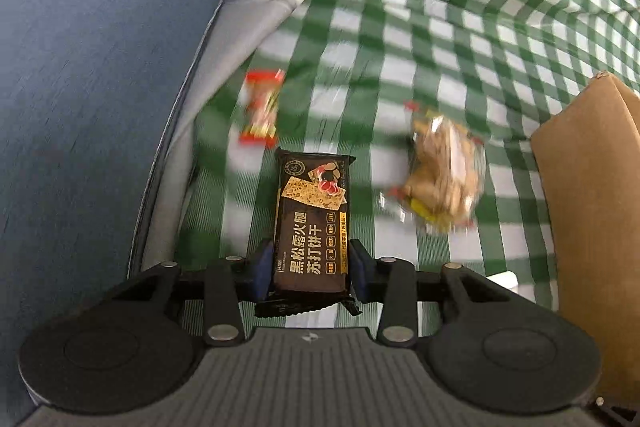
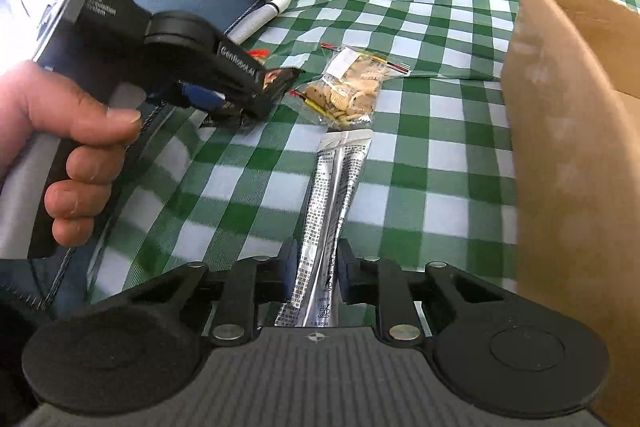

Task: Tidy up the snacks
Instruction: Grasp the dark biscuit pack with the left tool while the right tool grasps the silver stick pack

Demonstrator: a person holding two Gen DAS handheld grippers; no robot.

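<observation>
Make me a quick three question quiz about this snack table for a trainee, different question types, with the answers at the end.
1. True or false: the left tongs grip a dark cracker packet.
2. What do the right tongs hold? A) red candy B) silver sachet C) clear biscuit bag
3. Fill in: the cardboard box stands on a green and white ____ cloth.

Key: 1 true. 2 B, the silver sachet; the clear biscuit bag and red candy lie loose on the cloth. 3 checked.
</observation>
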